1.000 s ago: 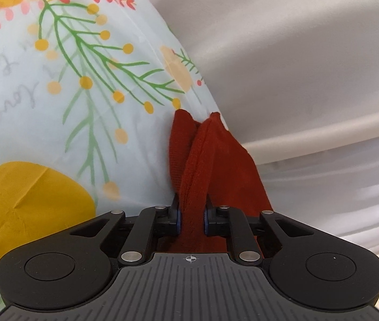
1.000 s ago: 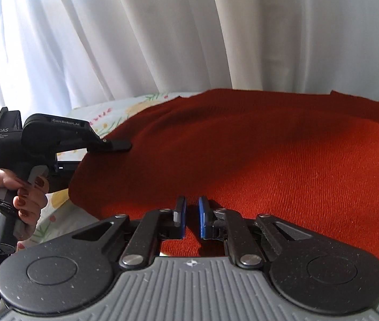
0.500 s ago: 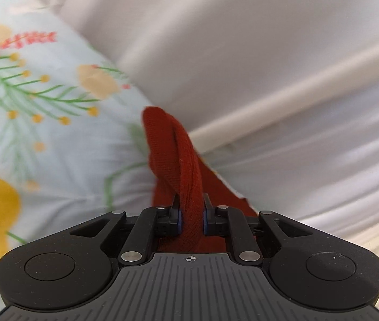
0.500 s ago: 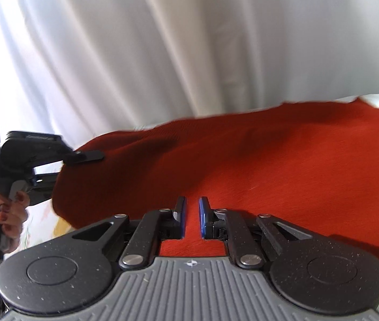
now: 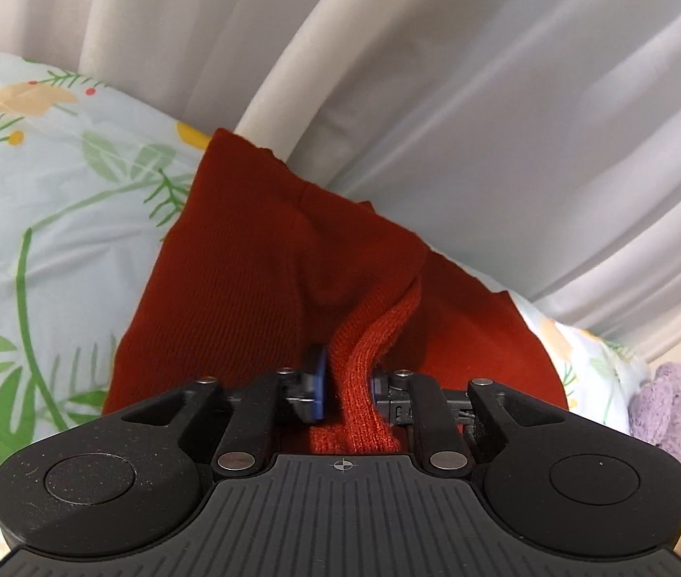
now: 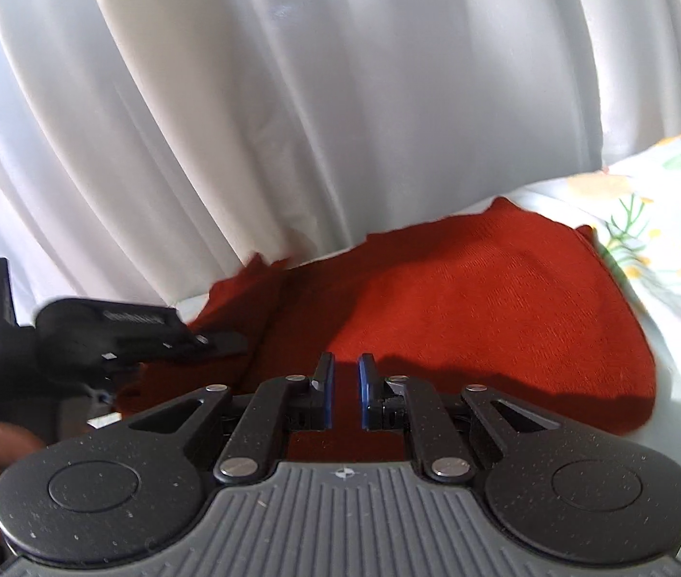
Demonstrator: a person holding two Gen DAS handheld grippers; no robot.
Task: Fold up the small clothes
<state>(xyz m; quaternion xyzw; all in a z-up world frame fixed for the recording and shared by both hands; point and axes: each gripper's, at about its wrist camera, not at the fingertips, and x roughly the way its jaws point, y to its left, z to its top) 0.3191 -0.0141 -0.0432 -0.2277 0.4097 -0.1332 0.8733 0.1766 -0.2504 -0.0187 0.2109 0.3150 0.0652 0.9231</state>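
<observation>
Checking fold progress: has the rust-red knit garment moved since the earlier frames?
Yes. In the right wrist view the rust-red knit garment has drawn in leftward, baring floral bedsheet on the right below the white curtain.

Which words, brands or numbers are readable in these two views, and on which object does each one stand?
"DAS": printed on the rear block of the left gripper, seen in the right wrist view.
Smaller lines under "DAS": too small to read.
Raised brand lettering on the top of the left gripper body: blurred, not readable.
Red knit garment, floral bedsheet, white curtain: no text visible.
</observation>
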